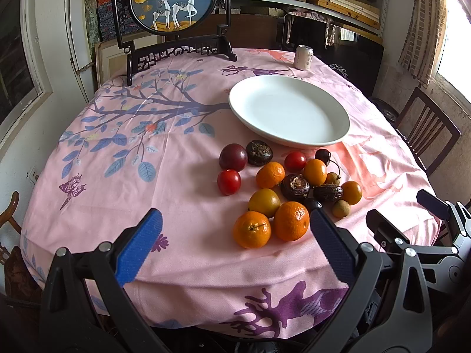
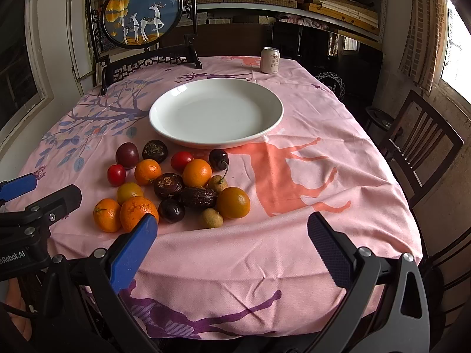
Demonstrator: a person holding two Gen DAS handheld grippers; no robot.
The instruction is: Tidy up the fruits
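Both hand-held grippers, left (image 1: 235, 244) and right (image 2: 232, 247), jaws apart, empty, hovering at near edge of bench (image 2: 294, 250). Fruit pile (image 2: 173, 188) loose on cloth, just before empty white plate (image 2: 164, 123). Your risks: round tangerines (image 1: 270, 223) roll off bench if nudged; soft cherry (image 2: 218, 158) bruises under hard squeeze; tight packing invites double grab.

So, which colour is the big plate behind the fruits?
Plain white plate, clearest in the right wrist view.

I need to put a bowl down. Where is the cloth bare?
Free: right of the fruit pile, toward the chair; left of it, on the tree print; between plate and can. Crowded just before the plate.
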